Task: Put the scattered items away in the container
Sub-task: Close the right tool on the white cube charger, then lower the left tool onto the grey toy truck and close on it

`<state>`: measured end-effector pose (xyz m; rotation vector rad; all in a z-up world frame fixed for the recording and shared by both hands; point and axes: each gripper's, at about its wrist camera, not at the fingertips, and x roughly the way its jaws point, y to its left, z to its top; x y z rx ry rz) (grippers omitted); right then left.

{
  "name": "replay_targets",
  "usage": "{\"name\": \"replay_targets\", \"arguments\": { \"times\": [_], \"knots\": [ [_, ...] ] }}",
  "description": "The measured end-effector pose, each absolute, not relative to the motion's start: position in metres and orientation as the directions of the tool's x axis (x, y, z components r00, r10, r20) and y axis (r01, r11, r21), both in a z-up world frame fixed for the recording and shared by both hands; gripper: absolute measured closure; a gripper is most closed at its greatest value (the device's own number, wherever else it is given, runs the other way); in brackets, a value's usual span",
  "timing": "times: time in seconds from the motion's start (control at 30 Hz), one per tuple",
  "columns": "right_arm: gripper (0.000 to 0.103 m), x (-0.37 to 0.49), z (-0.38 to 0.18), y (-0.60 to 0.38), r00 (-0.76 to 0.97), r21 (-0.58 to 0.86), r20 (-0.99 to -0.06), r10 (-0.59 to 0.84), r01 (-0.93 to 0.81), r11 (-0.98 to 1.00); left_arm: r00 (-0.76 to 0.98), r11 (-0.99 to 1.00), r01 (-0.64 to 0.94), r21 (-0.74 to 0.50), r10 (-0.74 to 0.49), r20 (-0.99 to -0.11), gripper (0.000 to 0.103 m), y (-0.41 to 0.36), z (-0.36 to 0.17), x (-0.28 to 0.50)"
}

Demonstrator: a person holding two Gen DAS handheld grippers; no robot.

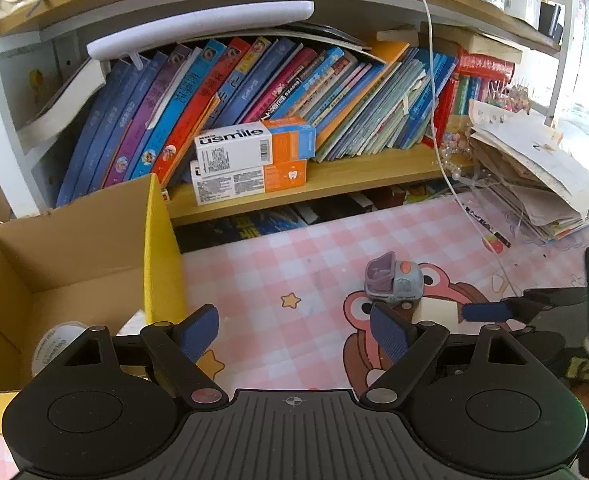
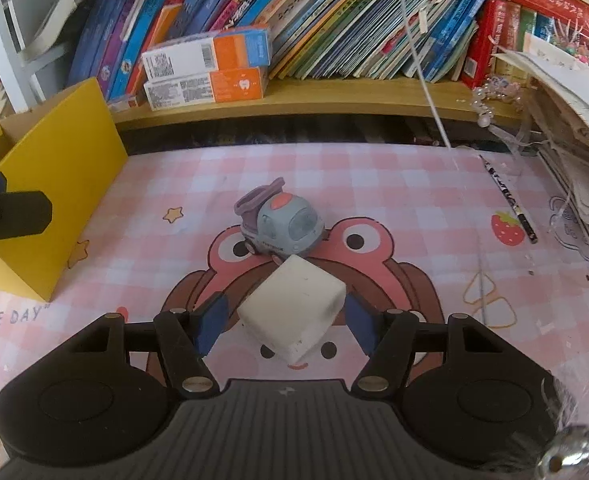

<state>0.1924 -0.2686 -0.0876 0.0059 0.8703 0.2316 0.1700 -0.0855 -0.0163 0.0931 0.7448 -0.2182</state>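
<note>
A white cube (image 2: 294, 304) rests on the pink checked mat, just in front of a grey-and-purple toy car (image 2: 282, 224). My right gripper (image 2: 284, 326) straddles the cube with its blue pads on either side; a gap shows at the left pad, so it stands open. From the left wrist the car (image 1: 392, 280) and cube (image 1: 438, 312) are at centre right, with one right-gripper pad beside the cube. My left gripper (image 1: 294, 336) is open and empty over the mat, beside the cardboard box (image 1: 150, 240) with yellow outer walls. A white round item (image 1: 54, 344) lies inside the box.
A bookshelf (image 1: 334, 168) full of books and two toothpaste cartons (image 1: 250, 160) runs along the back. A paper stack (image 2: 574, 140) crowds the right side. A pencil (image 2: 510, 200) and a hanging white cable (image 2: 426, 80) are right of the car.
</note>
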Motion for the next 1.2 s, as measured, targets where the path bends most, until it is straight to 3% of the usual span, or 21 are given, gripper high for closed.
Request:
{"name": "replay_targets", "arguments": {
  "times": [0.23,0.57,0.83,1.2],
  "knots": [
    [0.037,0.199,-0.098,-0.257,0.628,0.061,-0.76,0.168,-0.188,0.98,0.713,0.965,0.262,0.008,-0.187,-0.676,0.018,-0.101,-0.018,0.185],
    [0.04,0.195,-0.11,-0.254,0.648,0.004,-0.755,0.101,-0.15,0.989,0.706,0.957,0.288,0.023,-0.196,-0.68,0.018,-0.118,-0.024,0.197],
    [0.057,0.192,-0.104,-0.258,0.653,0.036,-0.747,0.126,-0.15,0.988,0.686,0.953,0.301,0.017,-0.204,-0.699,0.018,-0.128,-0.031,0.206],
    [0.059,0.179,-0.095,-0.288,0.667,0.043,-0.741,0.08,-0.072,0.996,0.64,0.932,0.362,-0.016,-0.261,-0.723,0.018,-0.16,-0.049,0.225]
  ]
}}
